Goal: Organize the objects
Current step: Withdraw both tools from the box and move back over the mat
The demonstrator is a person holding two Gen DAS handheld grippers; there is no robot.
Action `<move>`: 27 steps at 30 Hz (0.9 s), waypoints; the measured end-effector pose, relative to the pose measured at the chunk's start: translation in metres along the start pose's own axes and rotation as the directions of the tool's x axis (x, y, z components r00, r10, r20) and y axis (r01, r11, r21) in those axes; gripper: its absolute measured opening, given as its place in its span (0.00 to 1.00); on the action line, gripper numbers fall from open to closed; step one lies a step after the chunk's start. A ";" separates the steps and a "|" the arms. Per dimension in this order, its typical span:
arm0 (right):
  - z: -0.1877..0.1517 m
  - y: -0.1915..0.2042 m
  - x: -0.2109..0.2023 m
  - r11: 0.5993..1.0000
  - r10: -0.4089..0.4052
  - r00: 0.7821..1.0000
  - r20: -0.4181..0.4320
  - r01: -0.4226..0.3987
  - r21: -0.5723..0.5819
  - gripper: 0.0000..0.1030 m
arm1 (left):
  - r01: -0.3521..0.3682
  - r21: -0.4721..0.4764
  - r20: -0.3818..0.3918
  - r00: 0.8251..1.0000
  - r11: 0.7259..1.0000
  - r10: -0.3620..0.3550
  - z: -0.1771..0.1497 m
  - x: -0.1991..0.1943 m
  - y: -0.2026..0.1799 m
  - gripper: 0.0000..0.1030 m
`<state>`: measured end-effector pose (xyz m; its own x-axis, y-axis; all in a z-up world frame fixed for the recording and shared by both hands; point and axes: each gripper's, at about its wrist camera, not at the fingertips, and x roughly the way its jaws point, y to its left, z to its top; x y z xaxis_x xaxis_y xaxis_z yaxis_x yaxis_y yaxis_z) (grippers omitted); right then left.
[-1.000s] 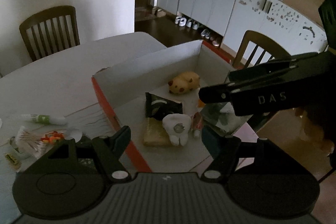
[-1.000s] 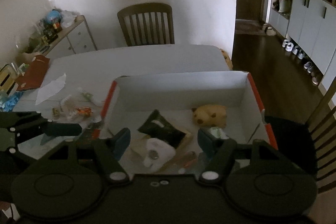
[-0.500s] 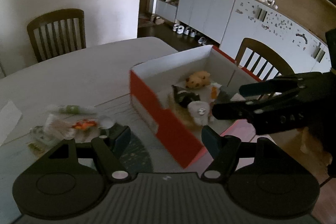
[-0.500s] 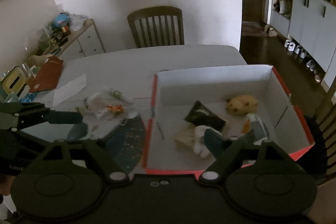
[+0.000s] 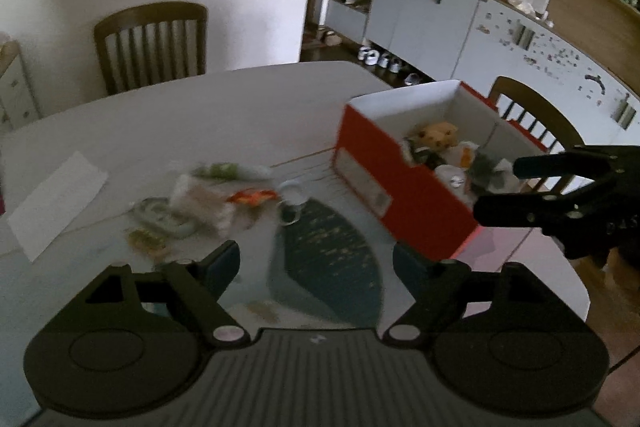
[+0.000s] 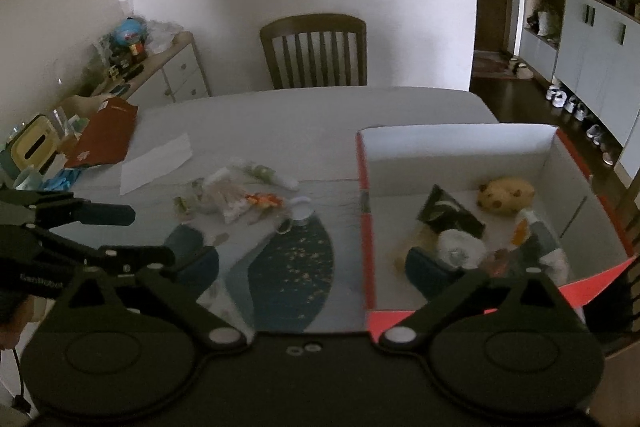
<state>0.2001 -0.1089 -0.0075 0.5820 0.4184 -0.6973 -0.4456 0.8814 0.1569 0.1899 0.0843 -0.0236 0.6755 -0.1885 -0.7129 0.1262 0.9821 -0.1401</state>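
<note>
A red box (image 6: 366, 227) with a white inside stands on the right of the table; it also shows in the left wrist view (image 5: 400, 187). In it lie a yellow spotted toy (image 6: 506, 195), a black packet (image 6: 448, 213) and a white tooth-shaped toy (image 6: 460, 247). Loose items lie left of the box: a clear bag of sticks (image 6: 228, 197), an orange wrapper (image 6: 264, 200), a green-white tube (image 6: 266, 174) and a small clear cup (image 6: 300, 211). My left gripper (image 5: 316, 263) is open and empty above a dark blue mat (image 5: 324, 259). My right gripper (image 6: 312, 263) is open and empty over the box's near left corner.
A white paper sheet (image 6: 156, 163) and a red folder (image 6: 106, 135) lie at the table's left. Wooden chairs stand at the far side (image 6: 314, 51) and behind the box (image 5: 532, 115). A cluttered sideboard (image 6: 160, 67) stands at the left wall.
Both grippers have pulled back and swung left, away from over the box. The loose items and the blue mat now lie ahead of them. Both stay open and empty.
</note>
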 end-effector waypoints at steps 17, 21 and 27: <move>0.008 0.047 0.053 0.994 -0.024 0.997 -0.076 0.016 -0.107 0.99 | -0.093 -0.070 0.038 0.995 0.993 0.096 -0.027 0.008 0.085 1.00; 0.016 0.050 0.071 0.993 -0.011 0.995 -0.101 -0.001 -0.122 0.99 | -0.113 -0.046 0.020 0.993 0.993 0.114 -0.029 0.022 0.101 1.00; 0.029 0.052 0.100 0.986 -0.008 0.991 -0.136 -0.015 -0.167 0.98 | -0.147 0.031 0.014 0.989 0.989 0.147 -0.031 0.044 0.114 1.00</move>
<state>0.2551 -0.0147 -0.0490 0.4876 0.3774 -0.7873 -0.5612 0.8262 0.0485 0.2117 0.1876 -0.0922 0.6970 -0.0419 -0.7158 0.0474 0.9988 -0.0123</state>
